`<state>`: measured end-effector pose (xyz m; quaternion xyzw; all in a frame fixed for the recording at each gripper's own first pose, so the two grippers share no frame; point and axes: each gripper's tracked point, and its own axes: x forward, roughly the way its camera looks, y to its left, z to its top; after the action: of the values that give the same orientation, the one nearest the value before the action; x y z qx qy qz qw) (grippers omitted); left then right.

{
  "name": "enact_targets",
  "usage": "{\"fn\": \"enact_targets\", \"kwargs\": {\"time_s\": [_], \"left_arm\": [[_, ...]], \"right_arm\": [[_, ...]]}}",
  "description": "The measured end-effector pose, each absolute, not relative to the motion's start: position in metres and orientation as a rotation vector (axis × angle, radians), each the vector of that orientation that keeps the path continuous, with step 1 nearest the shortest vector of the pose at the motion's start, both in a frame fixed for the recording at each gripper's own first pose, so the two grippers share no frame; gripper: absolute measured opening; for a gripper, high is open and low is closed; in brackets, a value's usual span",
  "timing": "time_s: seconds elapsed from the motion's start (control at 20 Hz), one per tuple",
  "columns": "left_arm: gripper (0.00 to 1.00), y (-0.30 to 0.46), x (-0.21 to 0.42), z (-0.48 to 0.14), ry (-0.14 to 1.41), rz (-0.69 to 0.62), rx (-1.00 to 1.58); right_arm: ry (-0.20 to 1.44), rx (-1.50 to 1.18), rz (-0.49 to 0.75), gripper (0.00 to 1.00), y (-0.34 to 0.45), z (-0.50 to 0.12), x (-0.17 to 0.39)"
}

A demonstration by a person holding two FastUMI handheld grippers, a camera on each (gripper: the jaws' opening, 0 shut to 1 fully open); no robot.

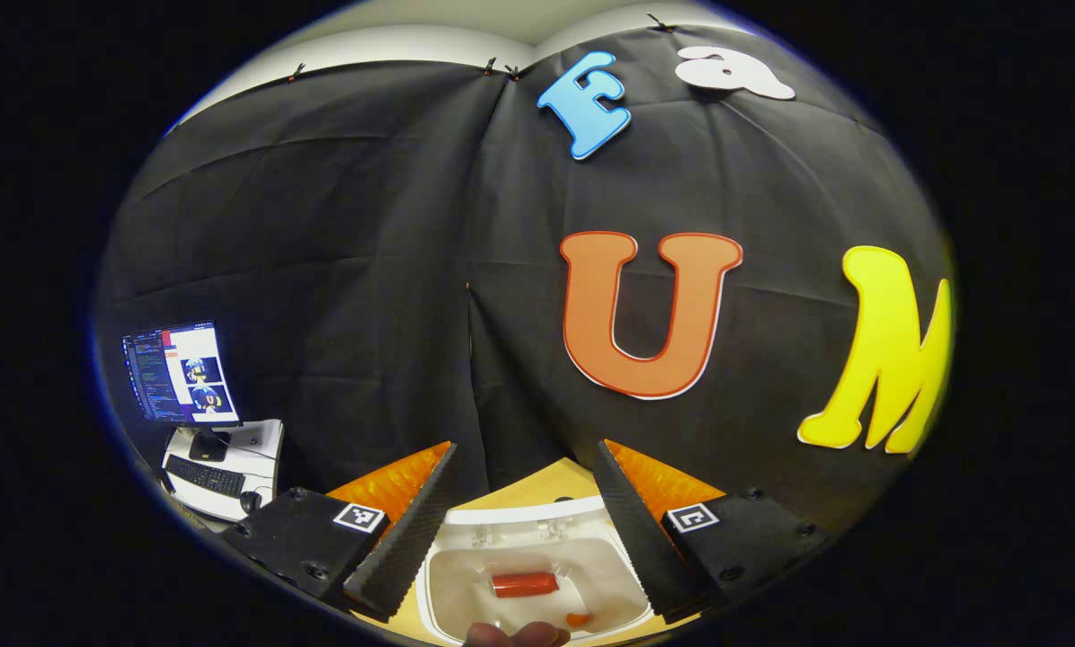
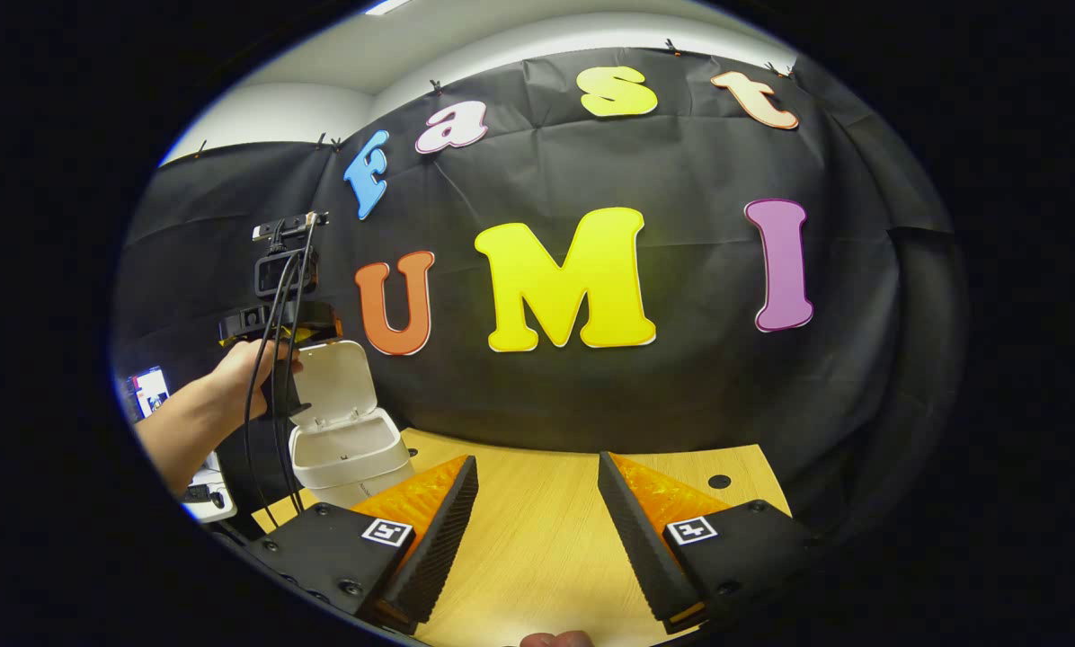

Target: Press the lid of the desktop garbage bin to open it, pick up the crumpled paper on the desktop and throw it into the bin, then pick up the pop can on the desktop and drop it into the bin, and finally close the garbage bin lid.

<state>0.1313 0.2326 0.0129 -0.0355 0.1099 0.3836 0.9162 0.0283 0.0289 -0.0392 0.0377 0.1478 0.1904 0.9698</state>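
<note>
The white desktop bin (image 1: 537,517) lies open directly below my left gripper (image 1: 527,449), whose fingers are spread wide with nothing between them. A red pop can (image 1: 525,584) lies on its side on the bin's floor, with a small orange piece (image 1: 578,618) beside it. In the right gripper view the bin (image 2: 349,449) stands at the table's left end with its lid (image 2: 340,382) raised. A hand (image 2: 241,368) holds the left gripper (image 2: 277,314) above it. My right gripper (image 2: 537,458) is open over the bare wooden table (image 2: 546,539).
A monitor (image 1: 182,373) and keyboard (image 1: 205,474) sit on a small white stand left of the table. Cables (image 2: 272,422) hang from the left gripper beside the bin. A round hole (image 2: 719,482) marks the table's far right corner.
</note>
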Motion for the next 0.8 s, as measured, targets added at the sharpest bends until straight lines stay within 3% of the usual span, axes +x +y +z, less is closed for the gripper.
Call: {"fn": "enact_targets", "kwargs": {"time_s": [0.65, 0.8], "left_arm": [[0.98, 0.154, 0.08, -0.122, 0.353, 0.676, -0.106], [0.99, 0.153, 0.085, -0.123, 0.318, 0.661, -0.05]], "right_arm": [[0.331, 0.038, 0.417, 0.87, 0.014, -0.059, 0.02], [0.331, 0.039, 0.406, 0.87, 0.013, -0.062, 0.022]]}}
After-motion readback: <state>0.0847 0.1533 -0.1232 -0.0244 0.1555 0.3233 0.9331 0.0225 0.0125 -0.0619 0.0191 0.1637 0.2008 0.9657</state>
